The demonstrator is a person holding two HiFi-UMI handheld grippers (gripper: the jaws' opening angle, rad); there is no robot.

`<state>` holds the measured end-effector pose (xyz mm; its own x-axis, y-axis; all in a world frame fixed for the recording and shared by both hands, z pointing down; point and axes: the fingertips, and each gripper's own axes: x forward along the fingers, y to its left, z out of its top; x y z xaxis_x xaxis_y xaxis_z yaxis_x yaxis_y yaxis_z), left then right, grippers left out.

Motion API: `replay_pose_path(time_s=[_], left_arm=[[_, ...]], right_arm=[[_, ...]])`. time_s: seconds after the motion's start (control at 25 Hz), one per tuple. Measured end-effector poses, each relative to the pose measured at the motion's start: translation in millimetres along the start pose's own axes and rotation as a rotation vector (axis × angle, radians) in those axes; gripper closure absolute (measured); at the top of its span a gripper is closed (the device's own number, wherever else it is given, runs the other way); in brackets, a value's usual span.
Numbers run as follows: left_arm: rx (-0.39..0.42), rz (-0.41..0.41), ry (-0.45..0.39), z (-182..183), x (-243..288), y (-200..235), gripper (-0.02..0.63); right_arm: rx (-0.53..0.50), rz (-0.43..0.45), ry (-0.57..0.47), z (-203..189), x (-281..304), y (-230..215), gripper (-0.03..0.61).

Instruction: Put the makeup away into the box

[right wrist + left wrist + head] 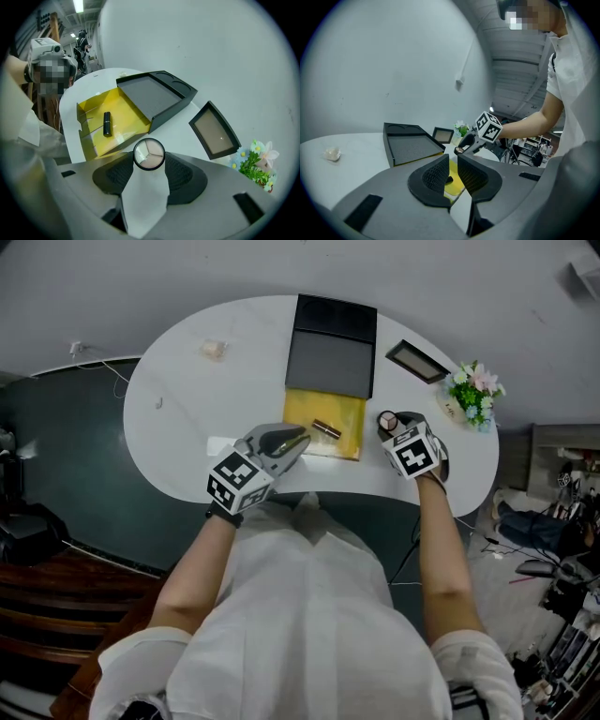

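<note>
The person wears a white short-sleeved shirt (309, 615), its open collar on the side toward the worktop (178, 427). The left claw (301, 440) and right claw (386, 422) are grey moulded plastic, each bearing a white cube with black square markers; their inner pads look dark and ribbed, perhaps rubber.

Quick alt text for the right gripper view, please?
The right tool grips a round compact with pale powders. Behind it, an open yellow box holds a dark lipstick, next to a black tray, a rectangular palette and flowers.
</note>
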<state>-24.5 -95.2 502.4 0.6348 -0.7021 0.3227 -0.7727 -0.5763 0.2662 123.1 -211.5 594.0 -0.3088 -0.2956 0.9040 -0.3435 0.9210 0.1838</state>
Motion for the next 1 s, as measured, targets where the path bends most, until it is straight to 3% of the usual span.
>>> replay_pose_path(time_s=[0.6,1.0], left_arm=[[-0.034,0.039,-0.023,-6.9,-25.1,14.9,0.549],[-0.044,0.044,-0.030,-6.8,-36.6,25.7,0.549]], right_arm=[[-0.102,0.048,-0.031,62.0,16.4,43.1,0.370],[-0.087,0.043,-0.010,76.8,45.9,60.2,0.370]])
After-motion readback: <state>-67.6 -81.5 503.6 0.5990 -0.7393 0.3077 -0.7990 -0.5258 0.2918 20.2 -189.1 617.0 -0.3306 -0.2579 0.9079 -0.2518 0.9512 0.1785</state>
